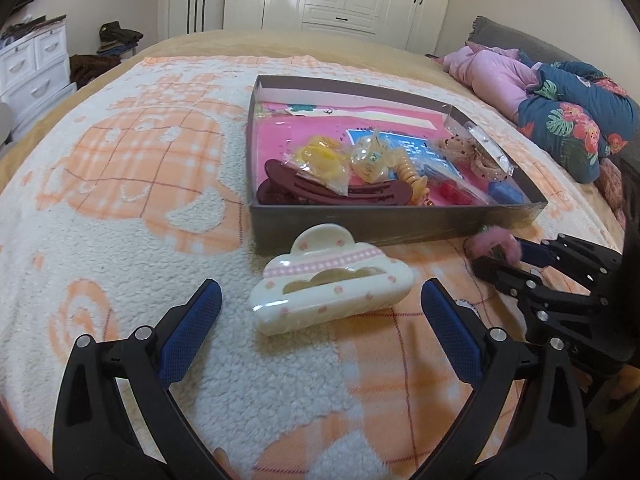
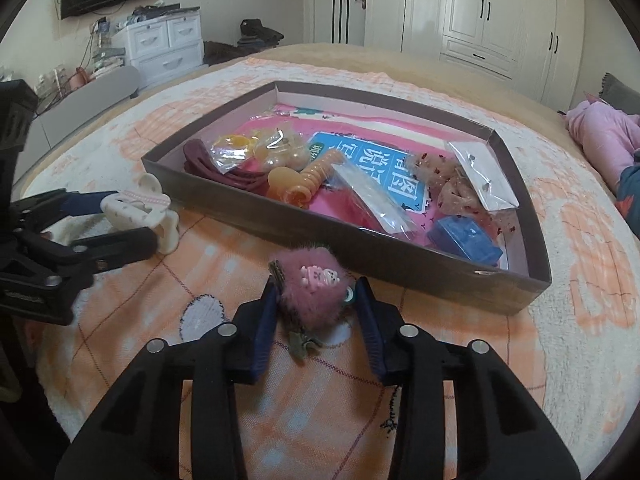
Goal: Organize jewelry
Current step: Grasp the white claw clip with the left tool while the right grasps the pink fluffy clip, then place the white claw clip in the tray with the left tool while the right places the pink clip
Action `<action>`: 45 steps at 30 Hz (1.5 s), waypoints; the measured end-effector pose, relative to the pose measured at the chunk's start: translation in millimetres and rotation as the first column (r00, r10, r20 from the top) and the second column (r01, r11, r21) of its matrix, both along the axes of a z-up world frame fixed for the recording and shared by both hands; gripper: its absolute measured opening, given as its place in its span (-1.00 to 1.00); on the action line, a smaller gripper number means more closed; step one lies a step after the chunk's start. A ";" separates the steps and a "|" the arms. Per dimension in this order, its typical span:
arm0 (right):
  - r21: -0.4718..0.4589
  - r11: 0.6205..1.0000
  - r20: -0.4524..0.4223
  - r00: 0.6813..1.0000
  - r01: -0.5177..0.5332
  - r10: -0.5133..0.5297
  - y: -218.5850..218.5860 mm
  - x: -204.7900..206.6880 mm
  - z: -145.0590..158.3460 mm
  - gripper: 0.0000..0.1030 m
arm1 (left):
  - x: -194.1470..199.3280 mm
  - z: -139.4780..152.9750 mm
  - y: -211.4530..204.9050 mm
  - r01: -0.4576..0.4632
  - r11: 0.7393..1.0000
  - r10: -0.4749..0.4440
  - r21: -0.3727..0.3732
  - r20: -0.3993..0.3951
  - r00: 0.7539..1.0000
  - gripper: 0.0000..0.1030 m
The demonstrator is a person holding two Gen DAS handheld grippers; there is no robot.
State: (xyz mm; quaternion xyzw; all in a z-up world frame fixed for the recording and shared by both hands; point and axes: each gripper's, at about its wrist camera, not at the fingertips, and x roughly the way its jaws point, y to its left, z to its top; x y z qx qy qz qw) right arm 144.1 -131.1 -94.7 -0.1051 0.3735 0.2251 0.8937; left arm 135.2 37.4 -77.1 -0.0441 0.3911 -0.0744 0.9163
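The box's (image 2: 400,268) near wall stands just beyond both clips; bare blanket (image 1: 120,240) lies open to its left, crowded items fill its inside.

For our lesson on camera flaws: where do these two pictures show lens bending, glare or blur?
Left wrist view: the bed edge curves, the corners are black, the box front wall shines with glare. Right wrist view: the wardrobe doors bow, the plastic bag glints, and the fluffy pink clip between the fingers looks slightly soft.

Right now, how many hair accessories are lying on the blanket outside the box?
2: the cream cloud-shaped clip between the open left claw, and the pink fluffy clip in the right claw. Others may be hidden.
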 end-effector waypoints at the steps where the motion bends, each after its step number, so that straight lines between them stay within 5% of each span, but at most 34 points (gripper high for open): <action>1: 0.008 1.000 0.001 1.000 -0.002 0.002 -1.2 -2.0 0.8 -0.30 | 0.9 0.1 -0.9 0.001 1.000 -0.001 -0.001 0.004 1.000 0.77; 3: 0.017 1.000 0.003 1.000 -0.003 0.003 -4.2 -6.5 1.9 -0.30 | 3.2 -0.1 -1.4 -0.002 1.000 0.002 -0.001 0.009 1.000 0.76; 5: 0.023 1.000 0.004 1.000 -0.001 0.001 -8.0 -11.8 3.8 -0.30 | 4.3 -0.8 -0.9 -0.007 1.000 0.007 -0.003 0.015 1.000 0.38; 8: 0.033 0.999 0.004 1.000 0.006 -0.006 -14.4 -18.3 7.0 -0.30 | 4.2 -0.8 -2.3 0.003 1.000 -0.003 -0.004 0.014 1.000 0.23; 27: 0.090 0.991 0.081 0.991 0.100 -0.108 -64.9 -40.7 42.1 -0.30 | -19.8 31.3 -32.2 0.104 0.994 -0.100 -0.044 0.097 0.990 0.23; 45: 0.121 0.975 0.110 0.974 0.186 -0.199 -104.3 -32.8 55.1 -0.30 | -0.2 48.8 -73.9 0.185 0.981 -0.176 -0.063 0.131 0.976 0.23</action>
